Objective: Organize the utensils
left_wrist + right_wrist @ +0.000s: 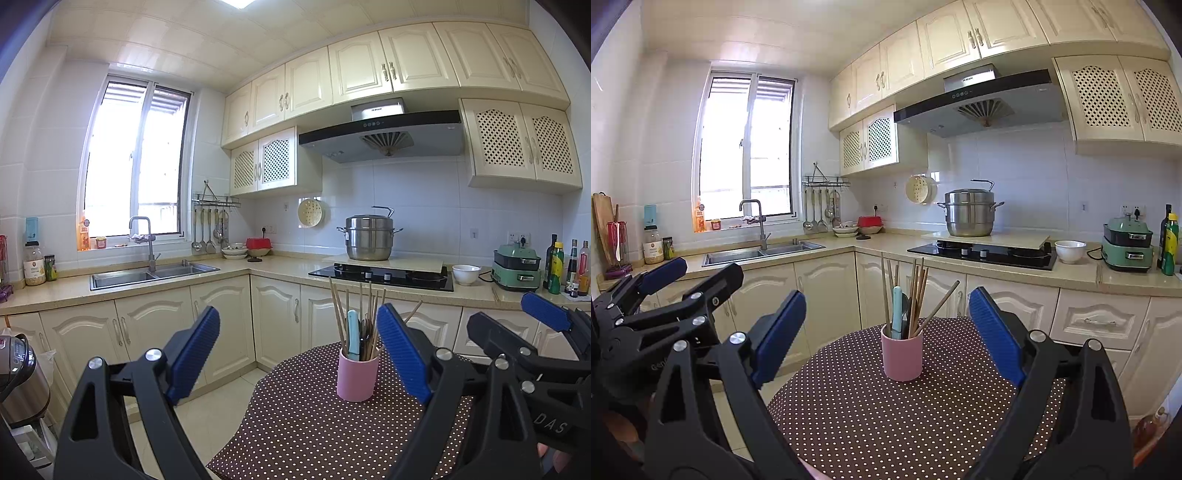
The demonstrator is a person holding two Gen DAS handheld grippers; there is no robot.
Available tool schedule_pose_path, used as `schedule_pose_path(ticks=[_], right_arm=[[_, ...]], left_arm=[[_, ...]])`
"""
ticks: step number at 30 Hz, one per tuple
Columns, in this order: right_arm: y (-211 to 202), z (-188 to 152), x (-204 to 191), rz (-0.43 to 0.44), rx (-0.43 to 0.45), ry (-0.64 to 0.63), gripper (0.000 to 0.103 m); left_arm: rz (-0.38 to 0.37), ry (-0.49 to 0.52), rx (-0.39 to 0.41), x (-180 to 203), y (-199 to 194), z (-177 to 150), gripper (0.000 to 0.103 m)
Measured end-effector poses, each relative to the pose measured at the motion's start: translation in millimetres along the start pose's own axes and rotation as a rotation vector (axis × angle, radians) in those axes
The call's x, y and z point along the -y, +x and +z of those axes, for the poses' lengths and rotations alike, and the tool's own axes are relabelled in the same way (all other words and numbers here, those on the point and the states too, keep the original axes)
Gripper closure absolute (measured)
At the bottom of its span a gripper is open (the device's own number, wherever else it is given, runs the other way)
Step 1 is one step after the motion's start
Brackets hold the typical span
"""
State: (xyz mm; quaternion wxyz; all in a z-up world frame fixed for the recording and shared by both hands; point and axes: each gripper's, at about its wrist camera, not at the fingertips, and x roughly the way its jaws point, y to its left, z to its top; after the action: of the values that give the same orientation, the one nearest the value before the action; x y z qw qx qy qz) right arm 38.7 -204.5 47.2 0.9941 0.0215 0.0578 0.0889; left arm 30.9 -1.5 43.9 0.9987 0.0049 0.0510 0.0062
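A pink cup stands upright on a round table with a brown polka-dot cloth. In the cup are several wooden chopsticks, a light blue handle and some dark utensils. My left gripper is open, short of the cup and above the table, with nothing between its blue pads. My right gripper is open too, and the cup shows between its fingers farther ahead. Each gripper appears at the edge of the other's view: the right gripper, the left gripper.
An L-shaped counter runs behind the table with a sink, a black hob bearing a steel pot, a white bowl, a green appliance and bottles. A rice cooker sits at the left.
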Motion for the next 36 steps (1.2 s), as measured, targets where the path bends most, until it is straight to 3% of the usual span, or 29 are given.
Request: schedule_pose_path(ticks=[36], right_arm=[[-2.5, -6.0, 4.9, -0.003, -0.01, 0.009, 0.013]], left_arm=[[-0.006, 0.009, -0.011, 3.3, -0.4, -2.4, 0.017]])
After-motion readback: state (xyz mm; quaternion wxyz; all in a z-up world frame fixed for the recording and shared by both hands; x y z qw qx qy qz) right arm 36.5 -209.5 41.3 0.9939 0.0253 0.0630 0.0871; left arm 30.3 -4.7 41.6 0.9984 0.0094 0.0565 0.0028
